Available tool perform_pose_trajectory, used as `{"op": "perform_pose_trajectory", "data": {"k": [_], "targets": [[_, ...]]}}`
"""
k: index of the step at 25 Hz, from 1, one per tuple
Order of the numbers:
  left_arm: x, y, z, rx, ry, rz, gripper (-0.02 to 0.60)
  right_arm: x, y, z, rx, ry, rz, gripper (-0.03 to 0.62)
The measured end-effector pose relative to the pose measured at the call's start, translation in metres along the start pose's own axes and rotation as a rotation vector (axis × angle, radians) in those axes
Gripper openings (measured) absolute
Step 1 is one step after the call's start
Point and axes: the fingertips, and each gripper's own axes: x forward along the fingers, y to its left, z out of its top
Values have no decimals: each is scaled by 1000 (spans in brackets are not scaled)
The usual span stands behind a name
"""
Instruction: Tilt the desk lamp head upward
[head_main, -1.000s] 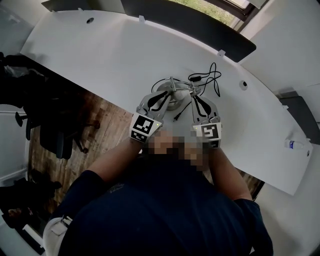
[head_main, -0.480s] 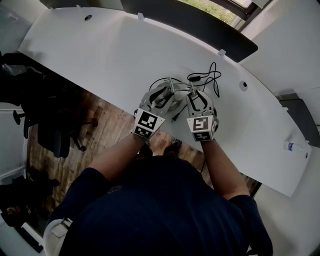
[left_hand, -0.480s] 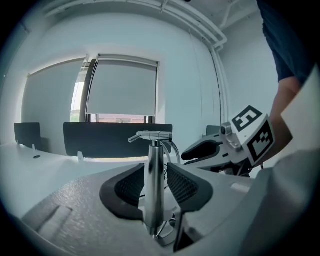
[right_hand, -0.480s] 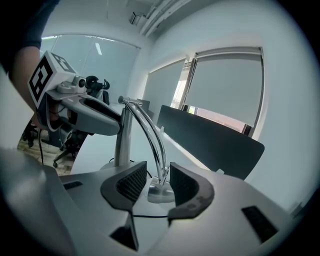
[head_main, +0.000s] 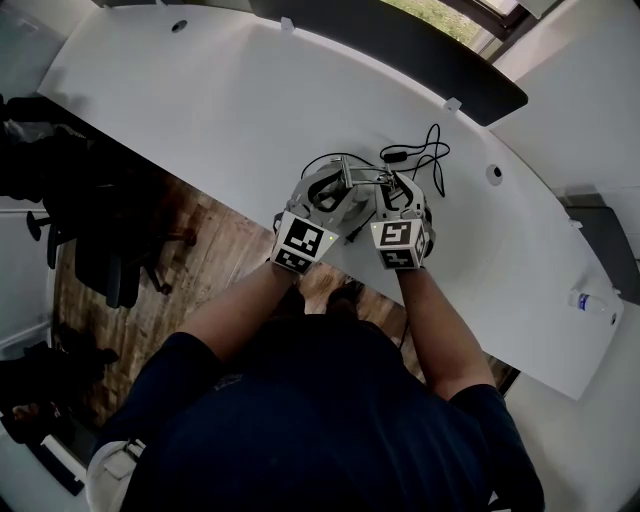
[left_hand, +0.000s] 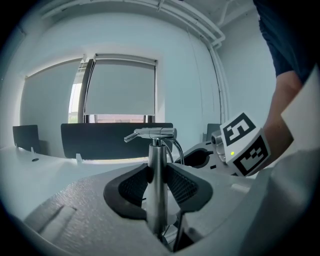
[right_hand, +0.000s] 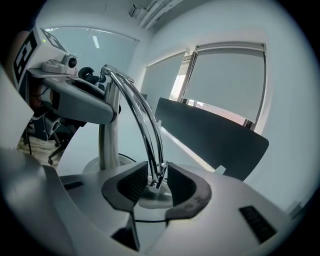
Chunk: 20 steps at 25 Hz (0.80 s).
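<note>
Lamp (right_hand: 108, 137) stands near the tabletop (head_main: 200, 90)'s front edge. Best to pinch the post (left_hand: 157, 200) firmly in the left hand-held gripper (left_hand: 157, 175), then lift the head (right_hand: 152, 197) gently with the right hand-held gripper (right_hand: 157, 181). Both sets of jaws have just been opening, and the right's are now narrowing slightly. Neither clamps yet, with post and head's top between them.

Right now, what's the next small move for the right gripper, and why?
Probably finish closing the right gripper on the rods. Its jaws have just been closing, the rods sit between the pads not yet pinched, and the head lies just below.
</note>
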Motion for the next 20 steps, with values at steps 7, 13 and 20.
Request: {"op": "perform_pose_trajectory", "data": {"k": [7,13,20], "targets": [[0,1,-1,61,-5,-10,124,1,-1,5,44,-4,1,92],[0,-1,-1,30,9,-15,121,-2,-6,8,-20,13,-8,86],[2,0,-4,54,19,-20,120,-15,-28,18,-184,36,-82,86]]}}
